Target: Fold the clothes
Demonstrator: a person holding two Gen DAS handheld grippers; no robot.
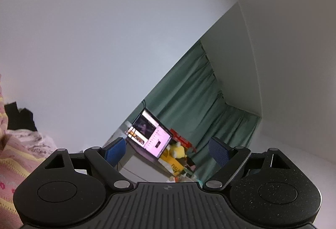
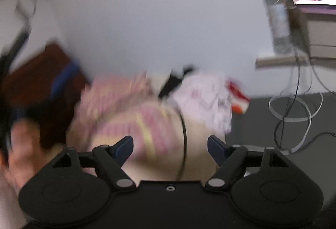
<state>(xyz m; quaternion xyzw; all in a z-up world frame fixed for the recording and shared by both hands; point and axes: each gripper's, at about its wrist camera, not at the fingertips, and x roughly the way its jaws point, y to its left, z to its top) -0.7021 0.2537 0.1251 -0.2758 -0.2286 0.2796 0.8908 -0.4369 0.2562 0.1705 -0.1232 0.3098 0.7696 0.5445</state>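
In the left wrist view, the left gripper (image 1: 167, 150) points up at a white wall, its blue pads spread apart and empty; an open laptop (image 1: 150, 134) glows before a green curtain (image 1: 201, 98), and pink-and-yellow knitwear (image 1: 10, 157) lies at the left edge. In the blurred right wrist view, the right gripper (image 2: 170, 146) is spread wide, holding nothing, above the pink striped clothes (image 2: 134, 109); a hand (image 2: 23, 153) shows at left.
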